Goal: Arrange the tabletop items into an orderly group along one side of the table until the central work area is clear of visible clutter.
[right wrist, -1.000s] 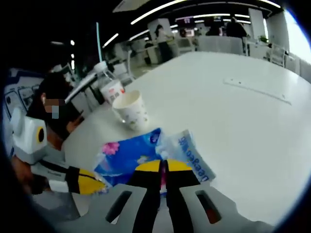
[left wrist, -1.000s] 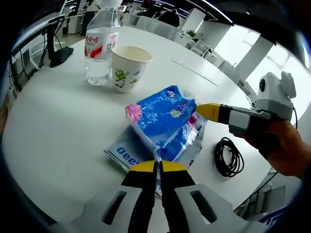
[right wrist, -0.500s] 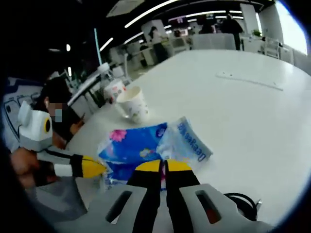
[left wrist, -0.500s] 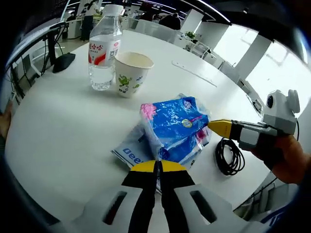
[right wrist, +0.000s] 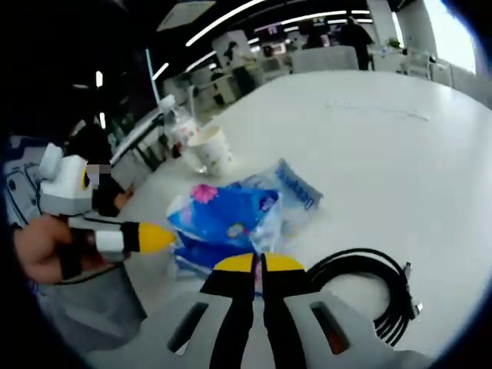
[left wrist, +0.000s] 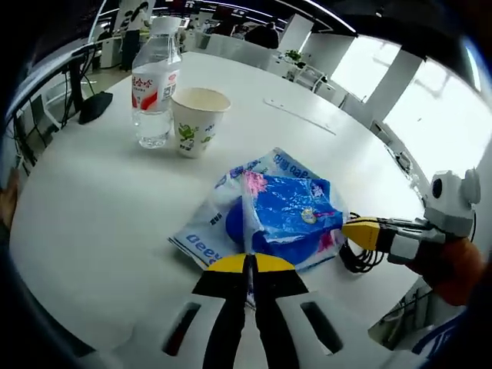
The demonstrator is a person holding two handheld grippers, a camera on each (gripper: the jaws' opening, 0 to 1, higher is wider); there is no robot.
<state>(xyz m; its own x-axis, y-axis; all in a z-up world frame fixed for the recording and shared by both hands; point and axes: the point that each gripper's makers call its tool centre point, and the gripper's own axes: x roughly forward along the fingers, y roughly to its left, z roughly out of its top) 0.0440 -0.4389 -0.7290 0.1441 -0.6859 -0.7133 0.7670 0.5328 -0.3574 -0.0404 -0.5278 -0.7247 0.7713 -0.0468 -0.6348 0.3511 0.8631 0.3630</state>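
Observation:
A blue tissue pack (left wrist: 290,219) lies on a flatter white-and-blue pack (left wrist: 201,240) on the white table. My left gripper (left wrist: 247,263) is shut on the blue pack's near edge. In the left gripper view my right gripper (left wrist: 360,231) comes in from the right, its yellow tip at the pack's far edge. In the right gripper view my right gripper (right wrist: 258,264) is shut on a fold of the blue tissue pack (right wrist: 223,217), and the left gripper (right wrist: 157,237) pinches its other side. A paper cup (left wrist: 196,117) and a water bottle (left wrist: 154,83) stand behind.
A coiled black cable (right wrist: 367,286) lies by the table's edge, just right of my right gripper; the cable (left wrist: 355,255) is partly hidden behind it in the left gripper view. A thin white strip (left wrist: 300,117) lies farther back. Office desks and chairs surround the table.
Both grippers have carried the blue pack away from the cup and bottle toward the cable and table edge. The pack now lies flatter, and more of the cable shows beside my right gripper.

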